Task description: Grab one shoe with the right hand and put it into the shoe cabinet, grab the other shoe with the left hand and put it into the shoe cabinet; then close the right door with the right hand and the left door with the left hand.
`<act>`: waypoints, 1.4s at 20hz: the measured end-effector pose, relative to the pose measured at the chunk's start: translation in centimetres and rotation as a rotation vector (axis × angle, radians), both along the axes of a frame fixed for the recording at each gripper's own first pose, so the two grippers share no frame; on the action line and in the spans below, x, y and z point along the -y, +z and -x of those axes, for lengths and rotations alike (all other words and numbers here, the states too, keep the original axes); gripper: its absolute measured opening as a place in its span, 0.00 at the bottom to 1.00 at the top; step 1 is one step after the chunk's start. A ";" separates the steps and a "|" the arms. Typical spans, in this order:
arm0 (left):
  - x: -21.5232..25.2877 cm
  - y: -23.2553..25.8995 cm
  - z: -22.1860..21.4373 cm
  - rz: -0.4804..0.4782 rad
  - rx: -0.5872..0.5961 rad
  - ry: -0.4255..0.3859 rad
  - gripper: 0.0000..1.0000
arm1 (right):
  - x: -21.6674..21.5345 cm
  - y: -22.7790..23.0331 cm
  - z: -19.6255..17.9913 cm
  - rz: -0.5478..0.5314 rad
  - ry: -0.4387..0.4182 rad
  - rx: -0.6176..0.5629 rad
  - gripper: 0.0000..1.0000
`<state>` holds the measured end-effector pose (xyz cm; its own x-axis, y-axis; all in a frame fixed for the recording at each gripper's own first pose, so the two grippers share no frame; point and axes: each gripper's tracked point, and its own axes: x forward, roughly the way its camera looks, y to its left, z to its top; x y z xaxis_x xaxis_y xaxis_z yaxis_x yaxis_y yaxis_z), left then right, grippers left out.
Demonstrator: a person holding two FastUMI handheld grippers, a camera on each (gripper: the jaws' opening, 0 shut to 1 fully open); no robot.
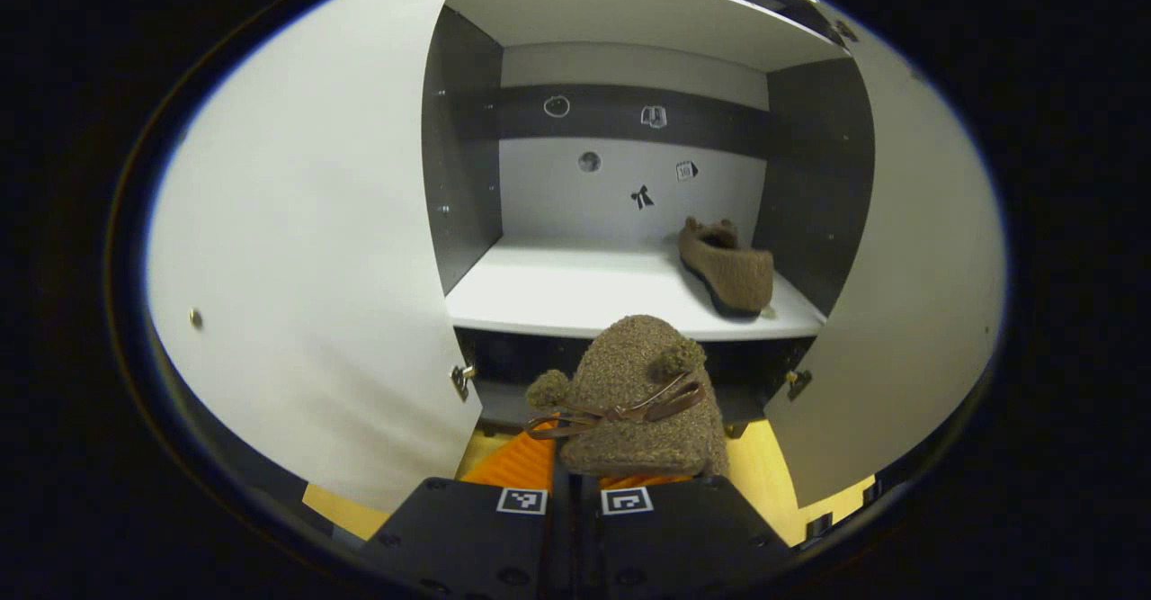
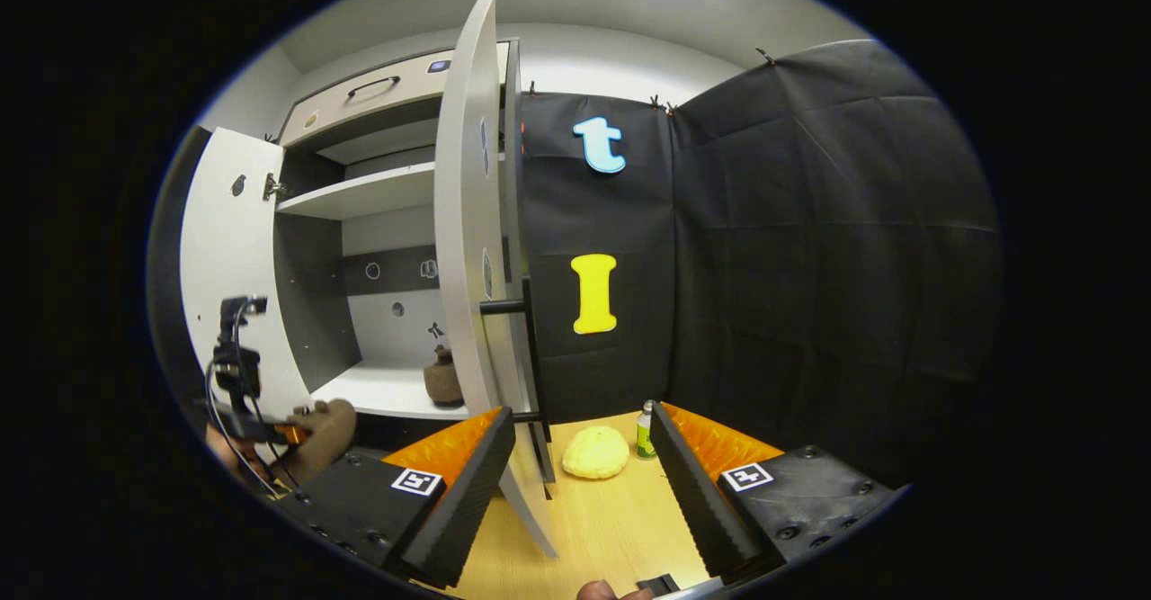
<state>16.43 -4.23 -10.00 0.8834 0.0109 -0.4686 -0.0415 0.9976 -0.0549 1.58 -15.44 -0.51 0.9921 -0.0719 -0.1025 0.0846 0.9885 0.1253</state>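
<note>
A brown fuzzy shoe [image 1: 730,274] lies on the right side of the white cabinet shelf [image 1: 557,294], toe towards the back. My left gripper [image 1: 575,479] is shut on a second brown fuzzy shoe [image 1: 634,398] with a bow and pompoms, held in front of the shelf's edge and a little below it. In the right gripper view, my right gripper [image 2: 580,456] stands open with nothing between its fingers, just beyond the edge of the right door [image 2: 468,222]. The held shoe [image 2: 324,434] and the shelved shoe [image 2: 442,382] show at the left there.
Both cabinet doors stand wide open: the left door [image 1: 315,267] and the right door [image 1: 917,312]. On the wooden table [image 2: 593,528] beside the cabinet lie a yellow lump [image 2: 595,452] and a small green bottle [image 2: 645,431]. An upper shelf [image 2: 369,193] sits above.
</note>
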 end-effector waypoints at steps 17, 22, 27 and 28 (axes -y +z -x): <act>0.3 0.1 -23.5 -0.160 -0.024 0.036 0.07 | 5.1 -3.1 0.8 0.037 -0.083 -0.092 0.97; 0.7 -1.4 -27.3 -0.203 -0.008 0.033 0.07 | 6.2 -3.8 0.9 0.047 -0.114 -0.115 0.97; 0.9 -2.2 -28.6 -0.247 -0.022 0.020 0.07 | 6.7 -4.2 1.0 0.051 -0.132 -0.127 0.97; 1.2 -2.1 -28.6 -0.247 -0.021 0.012 0.09 | 6.7 -4.3 1.0 0.046 -0.130 -0.128 0.97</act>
